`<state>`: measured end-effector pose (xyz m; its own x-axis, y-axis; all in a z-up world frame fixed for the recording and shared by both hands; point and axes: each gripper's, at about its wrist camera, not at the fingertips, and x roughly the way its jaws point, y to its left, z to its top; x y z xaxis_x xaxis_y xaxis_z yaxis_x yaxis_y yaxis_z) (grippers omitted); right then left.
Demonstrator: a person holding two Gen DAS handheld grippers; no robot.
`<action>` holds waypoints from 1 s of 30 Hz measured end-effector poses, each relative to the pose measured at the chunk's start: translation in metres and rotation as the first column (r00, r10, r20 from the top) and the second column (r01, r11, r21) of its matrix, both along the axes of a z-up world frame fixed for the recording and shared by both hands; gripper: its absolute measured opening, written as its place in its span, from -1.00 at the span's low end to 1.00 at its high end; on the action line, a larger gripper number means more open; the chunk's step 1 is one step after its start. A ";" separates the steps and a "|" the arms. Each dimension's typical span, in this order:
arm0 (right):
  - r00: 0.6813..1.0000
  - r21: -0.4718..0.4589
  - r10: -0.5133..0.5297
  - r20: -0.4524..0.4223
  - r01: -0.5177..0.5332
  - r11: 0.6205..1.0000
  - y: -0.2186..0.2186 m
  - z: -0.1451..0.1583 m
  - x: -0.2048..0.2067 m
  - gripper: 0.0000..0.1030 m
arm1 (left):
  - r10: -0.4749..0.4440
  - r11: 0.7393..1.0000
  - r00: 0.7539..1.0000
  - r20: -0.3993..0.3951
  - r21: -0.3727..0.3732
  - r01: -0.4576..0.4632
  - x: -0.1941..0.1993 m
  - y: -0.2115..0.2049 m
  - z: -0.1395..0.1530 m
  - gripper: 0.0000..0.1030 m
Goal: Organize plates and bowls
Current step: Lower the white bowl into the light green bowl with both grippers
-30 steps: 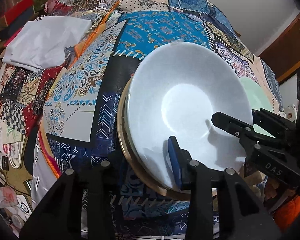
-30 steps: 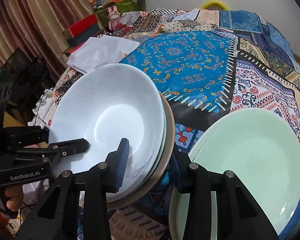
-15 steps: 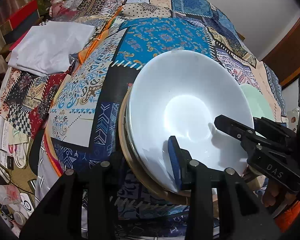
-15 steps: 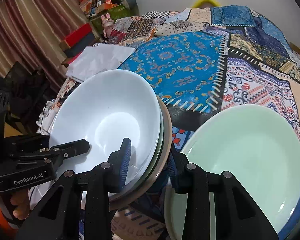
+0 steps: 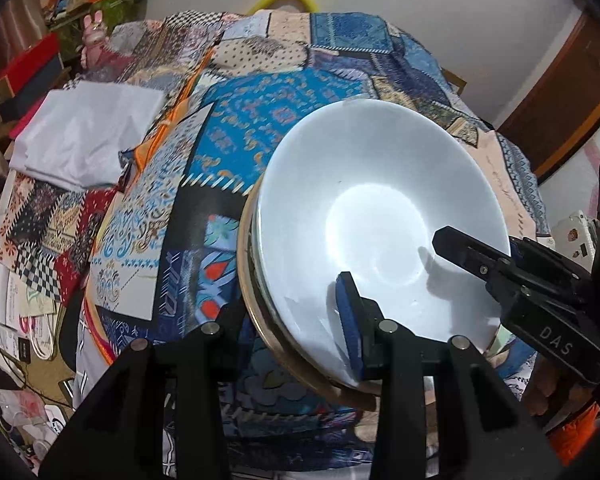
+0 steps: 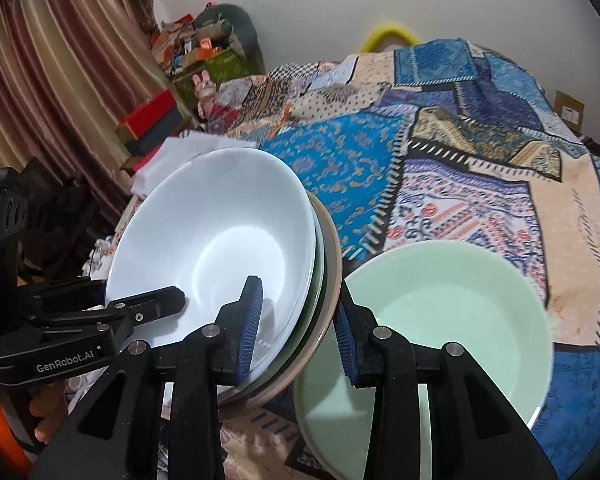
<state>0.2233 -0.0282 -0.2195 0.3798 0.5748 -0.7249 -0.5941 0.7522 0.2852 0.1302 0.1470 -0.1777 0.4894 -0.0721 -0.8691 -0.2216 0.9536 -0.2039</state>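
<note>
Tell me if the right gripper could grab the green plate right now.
Probably not: the right gripper is shut on the stack of dishes, shared with the left gripper. The green plate lies clear beside it.

A glossy, smooth white bowl (image 5: pixel 380 216) is catching light above a matt patchwork cloth (image 5: pixel 236 136), beside a glazed pale-green plate (image 6: pixel 440 312).

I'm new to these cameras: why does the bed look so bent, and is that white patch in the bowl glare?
Left wrist view: the fisheye lens bulges the patchwork bedspread, and the corners go black. The bright patch in the white bowl looks like reflected room light. Right wrist view: the same curving, and the green plate shows a slightly smeared rim.
</note>
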 end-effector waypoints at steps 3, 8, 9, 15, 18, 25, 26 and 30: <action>1.000 0.011 -0.018 0.007 0.018 1.000 -0.010 0.006 0.002 -0.39 | -0.018 1.000 1.000 0.014 0.008 0.018 0.003 -0.011 0.008 -0.27; 0.998 0.029 -0.056 0.019 0.055 0.998 -0.032 0.014 0.002 -0.38 | -0.049 0.999 0.998 0.028 0.014 0.049 0.008 -0.028 0.018 -0.27; 0.998 0.030 -0.060 0.021 0.059 0.998 -0.035 0.014 0.003 -0.38 | -0.056 0.998 0.998 0.029 0.016 0.056 0.008 -0.032 0.020 -0.27; 0.994 0.030 -0.103 0.031 0.102 0.994 -0.059 0.017 0.000 -0.38 | -0.105 0.994 0.994 0.035 0.020 0.104 0.015 -0.054 0.024 -0.27; 0.992 0.028 -0.128 0.026 0.127 0.992 -0.072 0.015 -0.001 -0.38 | -0.131 0.991 0.991 0.031 0.021 0.130 0.019 -0.067 0.023 -0.27; 0.984 0.028 -0.175 -0.001 0.175 0.984 -0.098 0.008 0.001 -0.38 | -0.186 0.982 0.982 0.013 0.020 0.186 0.030 -0.096 0.016 -0.27; 0.983 0.027 -0.181 -0.004 0.181 0.983 -0.101 0.007 0.001 -0.38 | -0.192 0.981 0.981 0.011 0.019 0.192 0.031 -0.099 0.015 -0.27; 0.980 0.021 -0.200 -0.017 0.200 0.980 -0.112 0.001 0.002 -0.38 | -0.216 0.976 0.976 -0.002 0.019 0.216 0.038 -0.111 0.009 -0.27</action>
<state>0.2258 -0.1397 -0.2186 0.4780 0.5047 -0.7189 -0.4277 0.8486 0.3114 0.1681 0.0364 -0.1686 0.4641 -0.1602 -0.8712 -0.0095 0.9825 -0.1858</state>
